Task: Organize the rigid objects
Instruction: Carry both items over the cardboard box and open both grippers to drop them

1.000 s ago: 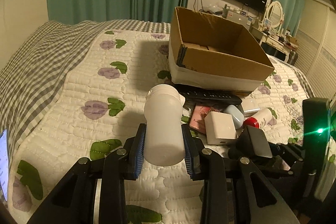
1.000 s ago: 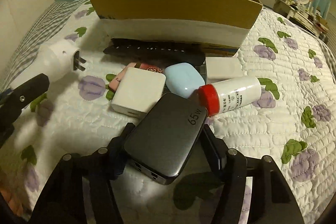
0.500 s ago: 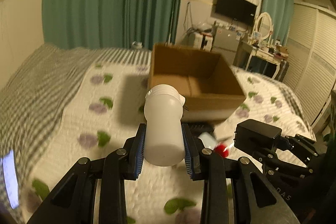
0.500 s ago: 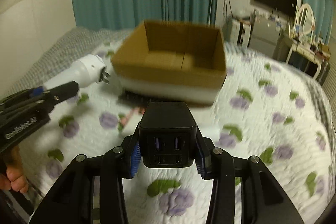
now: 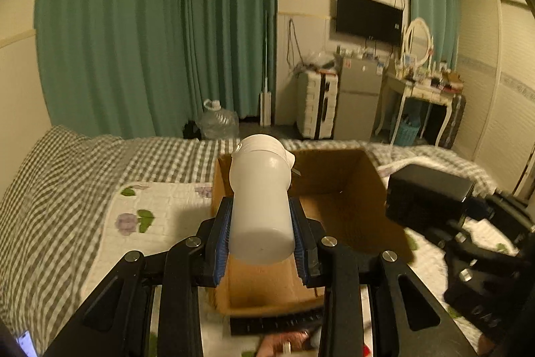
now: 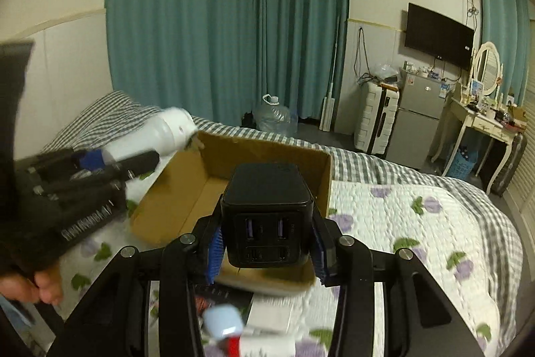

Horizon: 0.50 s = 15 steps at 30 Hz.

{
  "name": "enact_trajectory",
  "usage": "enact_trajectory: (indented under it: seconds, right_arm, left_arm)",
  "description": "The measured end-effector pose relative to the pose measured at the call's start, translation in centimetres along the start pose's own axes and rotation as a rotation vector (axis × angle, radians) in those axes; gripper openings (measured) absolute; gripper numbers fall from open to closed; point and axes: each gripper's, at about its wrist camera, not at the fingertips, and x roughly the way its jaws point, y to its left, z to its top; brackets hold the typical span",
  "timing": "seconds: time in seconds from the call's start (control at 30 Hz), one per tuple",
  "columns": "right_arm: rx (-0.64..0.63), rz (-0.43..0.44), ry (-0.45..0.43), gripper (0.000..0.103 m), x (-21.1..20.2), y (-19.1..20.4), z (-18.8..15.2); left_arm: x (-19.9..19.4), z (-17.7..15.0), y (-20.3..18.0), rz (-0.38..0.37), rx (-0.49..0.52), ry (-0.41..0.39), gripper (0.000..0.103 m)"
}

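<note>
Left gripper (image 5: 260, 236): clamped on the white plug adapter (image 5: 259, 199), blue pads pressed against both sides of its body. The adapter projects forward of the fingertips, its head over the near-left part of the open cardboard box (image 5: 337, 206).

Right gripper (image 6: 266, 243): clamped on the black charger (image 6: 267, 213), port face toward the camera. The charger sits between the pads, above the box's near rim (image 6: 267, 285).

The box rests on the quilted bed (image 6: 418, 223). In the right wrist view, a light blue case (image 6: 223, 325), a white block (image 6: 270, 318) and a red-capped bottle (image 6: 260, 347) lie on the quilt in front of the box, below the gripper.

Change from 1.0 s ago: both grippers have risen from the quilt and advanced to the box; the charger, previously lying in the pile, is now lifted clear. Grip on both items is unchanged.
</note>
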Motion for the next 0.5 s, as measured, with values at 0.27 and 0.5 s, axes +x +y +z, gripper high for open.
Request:
enact_trajectory:
  seconds: [0.27, 0.5]
  right_arm:
    - [0.022, 0.03, 0.056, 0.041, 5.4, -1.4, -1.1]
    - [0.01, 0.022, 0.064, 0.041, 7.1, -1.7, -1.0]
  left_arm:
    - [6.4, -1.7, -0.8, -0.039, 0.004, 0.071, 0.04]
    - [7.0, -1.6, 0.1, -0.008, -0.024, 0.068, 0.069]
